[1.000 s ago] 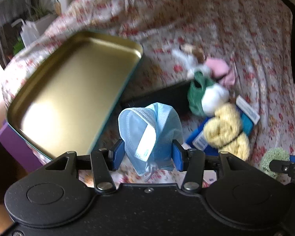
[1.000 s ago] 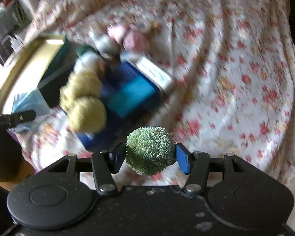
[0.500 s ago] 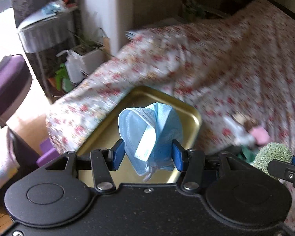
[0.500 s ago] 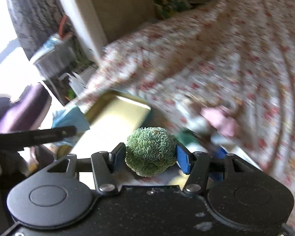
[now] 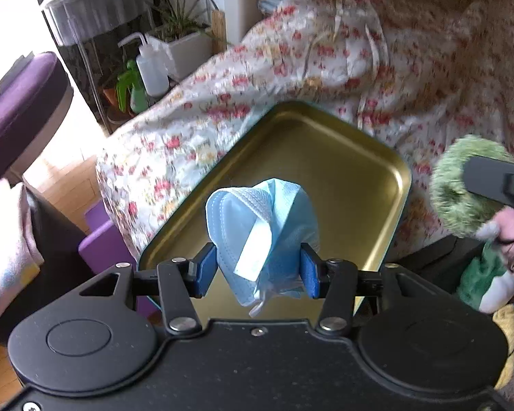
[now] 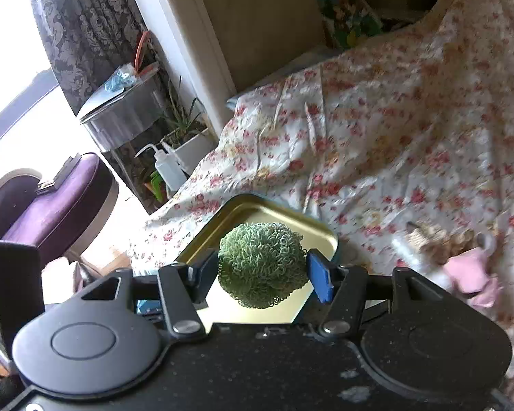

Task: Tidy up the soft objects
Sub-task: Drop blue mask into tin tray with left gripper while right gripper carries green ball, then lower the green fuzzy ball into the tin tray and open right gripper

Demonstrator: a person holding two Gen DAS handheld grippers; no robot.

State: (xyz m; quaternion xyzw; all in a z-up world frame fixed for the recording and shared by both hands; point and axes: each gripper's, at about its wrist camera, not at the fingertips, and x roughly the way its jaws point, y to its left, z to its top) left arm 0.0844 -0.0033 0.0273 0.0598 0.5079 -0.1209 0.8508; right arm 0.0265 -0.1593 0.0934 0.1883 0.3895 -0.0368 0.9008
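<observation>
Left gripper: fingers clenched on a folded blue face mask, held above and in front of the near end of the gold tray. Right gripper: green loopy scrubber ball between the fingers, jaws just easing wider by a little; left pad touching the ball, right pad at its edge, contact there hard to confirm. Same ball visible to the right of the left fingers in the left wrist view, beside the tray's right rim.

Tray resting on the floral bedspread, beyond and below both pairs of fingers; interior bare as far as visible, nothing yet deposited. Progress judged early: two soft items lifted and brought over the tray, neither released.

Remaining on the bed, right of the fingers: a pink soft item, a green and white soft toy, a yellow yarn-like bundle. Likely next: lowering and dropping mask and ball into the tray, then returning for the rest.
</observation>
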